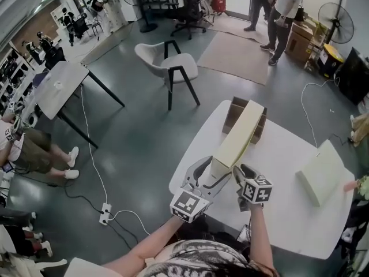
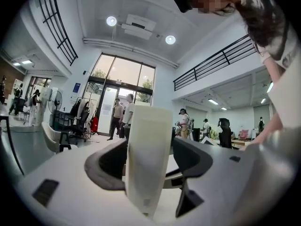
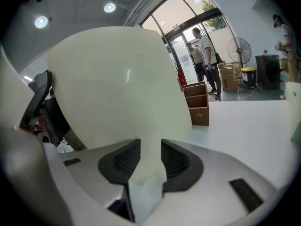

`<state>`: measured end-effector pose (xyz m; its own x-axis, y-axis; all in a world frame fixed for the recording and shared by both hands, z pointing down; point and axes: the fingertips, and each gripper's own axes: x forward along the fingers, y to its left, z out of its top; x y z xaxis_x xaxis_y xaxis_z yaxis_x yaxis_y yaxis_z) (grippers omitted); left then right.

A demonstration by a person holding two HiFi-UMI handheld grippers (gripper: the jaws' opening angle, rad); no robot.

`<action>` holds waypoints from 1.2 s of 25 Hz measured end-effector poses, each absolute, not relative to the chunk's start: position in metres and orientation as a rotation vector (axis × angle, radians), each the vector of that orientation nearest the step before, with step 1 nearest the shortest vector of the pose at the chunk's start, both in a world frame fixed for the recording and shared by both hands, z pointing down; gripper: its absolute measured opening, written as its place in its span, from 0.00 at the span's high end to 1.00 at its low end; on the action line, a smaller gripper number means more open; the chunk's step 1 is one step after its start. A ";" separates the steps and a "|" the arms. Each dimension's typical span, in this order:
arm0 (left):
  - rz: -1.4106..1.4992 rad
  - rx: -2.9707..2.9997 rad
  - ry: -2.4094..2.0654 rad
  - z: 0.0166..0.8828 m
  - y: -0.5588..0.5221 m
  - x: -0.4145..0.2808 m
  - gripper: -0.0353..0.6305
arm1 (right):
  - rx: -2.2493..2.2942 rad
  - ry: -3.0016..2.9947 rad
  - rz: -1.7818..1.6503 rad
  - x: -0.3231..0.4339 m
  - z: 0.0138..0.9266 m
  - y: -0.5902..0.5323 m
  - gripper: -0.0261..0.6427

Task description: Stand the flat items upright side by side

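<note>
A white desk point(image 1: 288, 149) stands on a grey floor point(image 1: 144, 131) in an open hall, with a white chair point(image 1: 167, 62) beyond it. The long cream box point(image 1: 239, 137) reaches from the desk's near edge to a brown rack point(image 1: 233, 111) at its far edge. The left gripper point(image 1: 210, 172) clasps it with jaws wide, and the right gripper point(image 1: 242, 178) pinches its near corner narrowly. A second box point(image 1: 320, 172) lies flat by the right edge

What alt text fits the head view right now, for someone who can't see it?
The left gripper and right gripper together grip the near end of a long cream box, whose far end reaches a brown rack on a white table. A second cream box lies flat at the table's right.
</note>
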<state>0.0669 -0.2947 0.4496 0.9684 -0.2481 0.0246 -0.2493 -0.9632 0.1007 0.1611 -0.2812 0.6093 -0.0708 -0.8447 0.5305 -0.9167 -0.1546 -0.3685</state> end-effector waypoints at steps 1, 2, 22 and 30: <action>0.022 3.017 -0.364 0.450 -0.294 0.066 0.49 | 2.077 -1.967 1.029 0.163 0.606 -0.278 0.75; 0.025 3.019 -0.342 0.450 -0.293 0.065 0.49 | 2.092 -1.961 1.023 0.165 0.604 -0.275 0.75; 0.202 2.947 -0.620 0.465 -0.222 0.046 0.49 | 2.214 -1.931 0.964 0.278 0.578 -0.125 0.72; 0.204 2.875 -0.391 0.478 -0.132 0.155 0.49 | 2.285 -1.879 0.942 0.372 0.580 -0.036 0.72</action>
<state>0.1554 -0.1320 0.4777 0.9546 -0.2460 0.1678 -0.2784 -0.9373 0.2099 0.3724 -0.0359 0.5796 0.0837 -0.8792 0.4691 -0.9016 -0.2673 -0.3400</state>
